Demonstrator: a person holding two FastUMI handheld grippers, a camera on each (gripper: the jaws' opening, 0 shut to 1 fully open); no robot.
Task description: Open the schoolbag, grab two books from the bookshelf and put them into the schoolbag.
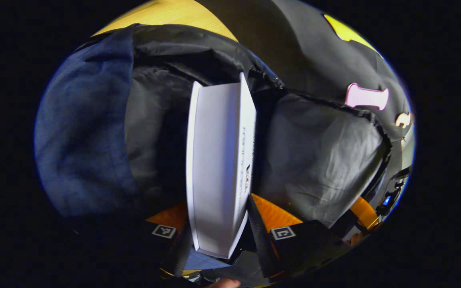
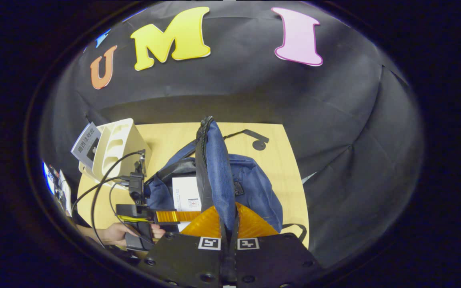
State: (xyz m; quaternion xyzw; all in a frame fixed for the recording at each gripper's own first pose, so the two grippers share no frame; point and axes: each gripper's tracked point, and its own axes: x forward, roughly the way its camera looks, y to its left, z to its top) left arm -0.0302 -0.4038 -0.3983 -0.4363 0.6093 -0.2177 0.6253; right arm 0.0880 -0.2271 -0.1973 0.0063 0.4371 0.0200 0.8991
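Observation:
The blue schoolbag (image 2: 254,188) stands open on the wooden table (image 2: 282,160). My right gripper (image 2: 228,231) is shut on the bag's zip-edged flap (image 2: 212,160) and holds it up. My left gripper (image 1: 220,236) is shut on a white book (image 1: 218,168), which stands on end inside the bag's mouth between the blue outer cloth (image 1: 82,128) and the grey lining (image 1: 322,156). In the right gripper view the left gripper (image 2: 166,216) reaches in from the left, its orange finger against the white book (image 2: 186,194). A white bookshelf (image 2: 114,148) at the table's left holds a grey book (image 2: 86,144).
A hand (image 2: 114,233) grips the left gripper's handle, with black cables (image 2: 102,176) looping up past the bookshelf. The bag's black strap and buckle (image 2: 258,142) lie on the table behind it. Bare table shows to the bag's right.

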